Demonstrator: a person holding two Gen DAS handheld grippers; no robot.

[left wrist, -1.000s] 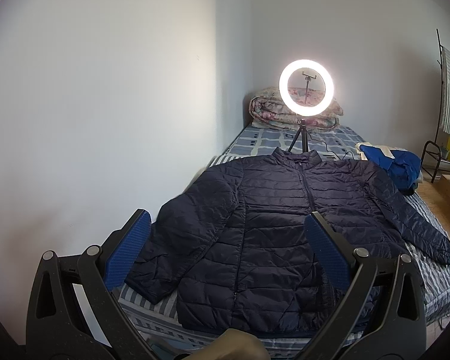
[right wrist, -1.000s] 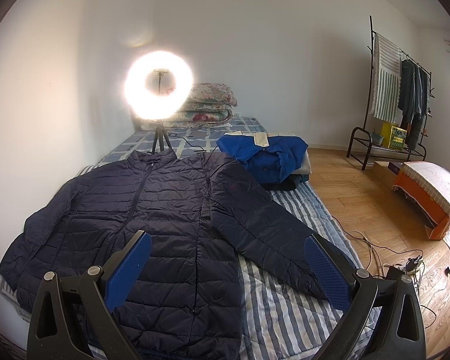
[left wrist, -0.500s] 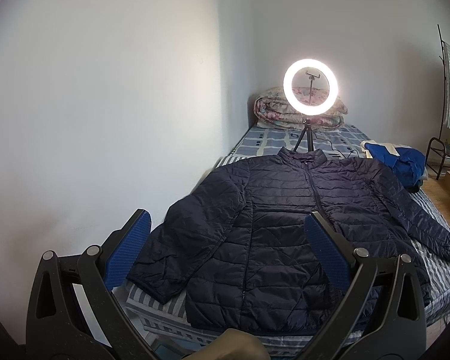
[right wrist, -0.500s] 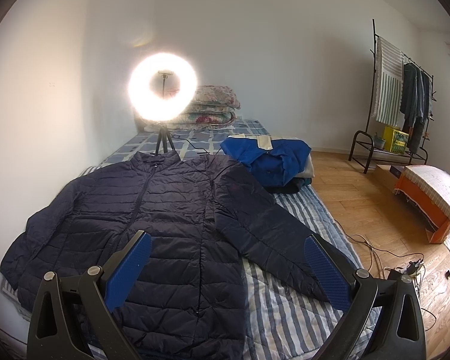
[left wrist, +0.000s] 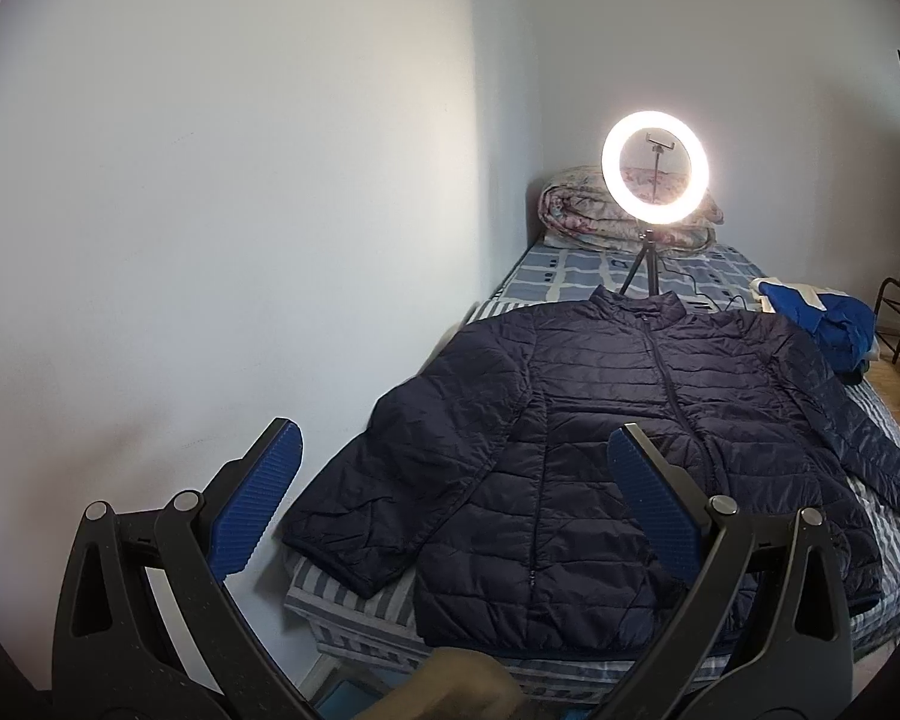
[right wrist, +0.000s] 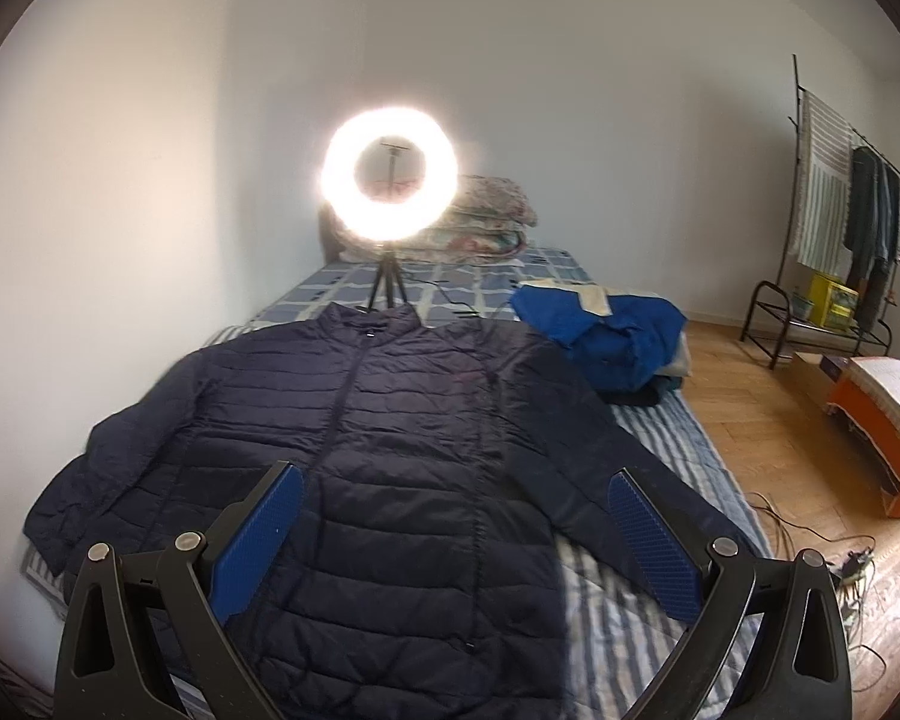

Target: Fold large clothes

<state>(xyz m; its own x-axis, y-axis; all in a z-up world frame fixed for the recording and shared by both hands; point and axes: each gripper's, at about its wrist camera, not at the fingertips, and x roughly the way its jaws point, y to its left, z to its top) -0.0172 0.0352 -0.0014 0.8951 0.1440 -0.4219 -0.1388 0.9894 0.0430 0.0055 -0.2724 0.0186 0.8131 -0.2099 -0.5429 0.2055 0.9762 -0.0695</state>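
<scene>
**Both grippers hovering over the jacket**

The left gripper (left wrist: 453,492) and right gripper (right wrist: 456,531) are holding their fingers spread, gripping nothing. Beyond them, the navy jacket (right wrist: 390,450) is lying flat on the bed (right wrist: 660,438), before a ring light (right wrist: 388,177).

White walls (right wrist: 570,60), wooden floor (right wrist: 750,396), striped bed (right wrist: 678,438) — lit ring light (right wrist: 387,174), clothes rack (right wrist: 834,252) at right
</scene>
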